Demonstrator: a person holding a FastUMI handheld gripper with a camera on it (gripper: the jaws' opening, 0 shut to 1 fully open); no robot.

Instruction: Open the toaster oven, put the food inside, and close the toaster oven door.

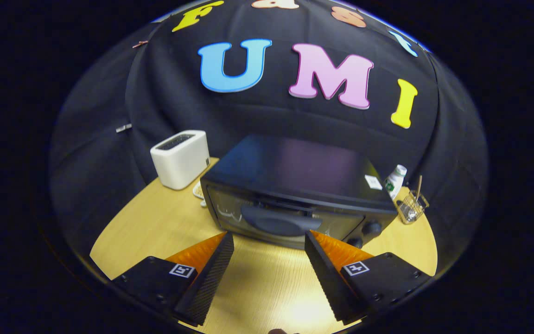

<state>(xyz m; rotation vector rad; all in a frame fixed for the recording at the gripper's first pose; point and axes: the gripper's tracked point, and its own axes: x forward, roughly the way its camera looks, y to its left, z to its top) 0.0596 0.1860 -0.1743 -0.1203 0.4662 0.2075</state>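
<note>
A black toaster oven (295, 185) stands on the wooden table (155, 227), its glass door closed. The door's dark curved handle (280, 221) runs along the top of the door, just ahead of the fingers. My gripper (269, 239) is open, nothing between its fingers, and hovers above the table in front of the oven door. Something pale, only partly seen, lies on a small plate (198, 191) behind the oven's left corner.
A white pop-up toaster (181, 157) sits to the left of the oven. To the oven's right stand a white bottle (395, 181) and a small wire basket (412, 206). Two knobs (371, 228) are on the oven's right front. Bare tabletop lies under the fingers.
</note>
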